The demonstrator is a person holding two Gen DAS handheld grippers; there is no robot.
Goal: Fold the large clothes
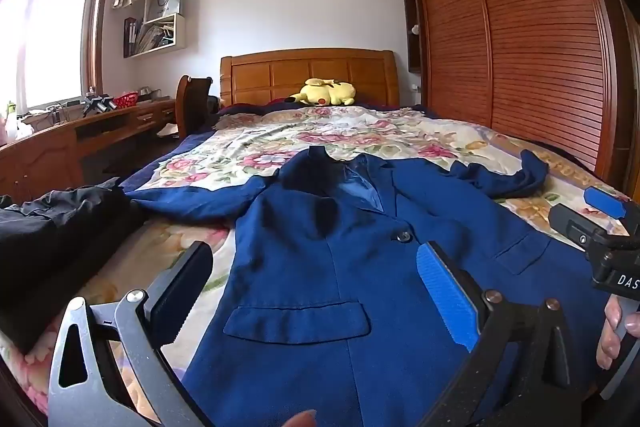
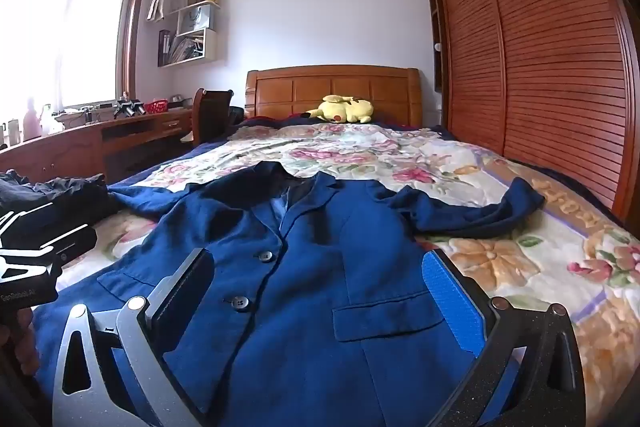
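Observation:
A blue suit jacket (image 1: 320, 247) lies face up and buttoned on the floral bedspread (image 1: 340, 135), collar toward the headboard, sleeves spread to both sides. It also shows in the right wrist view (image 2: 320, 267). My left gripper (image 1: 316, 263) is open and empty, hovering over the jacket's lower front by the flap pocket. My right gripper (image 2: 316, 271) is open and empty over the hem near the buttons. The right gripper also shows at the right edge of the left wrist view (image 1: 608, 227). The left gripper shows at the left edge of the right wrist view (image 2: 36, 259).
A black garment (image 1: 52, 227) lies bunched on the bed's left edge. A yellow plush toy (image 1: 326, 93) rests by the wooden headboard (image 1: 308, 71). A wooden desk (image 1: 100, 131) with a chair stands left. A slatted wardrobe (image 1: 520, 47) runs along the right.

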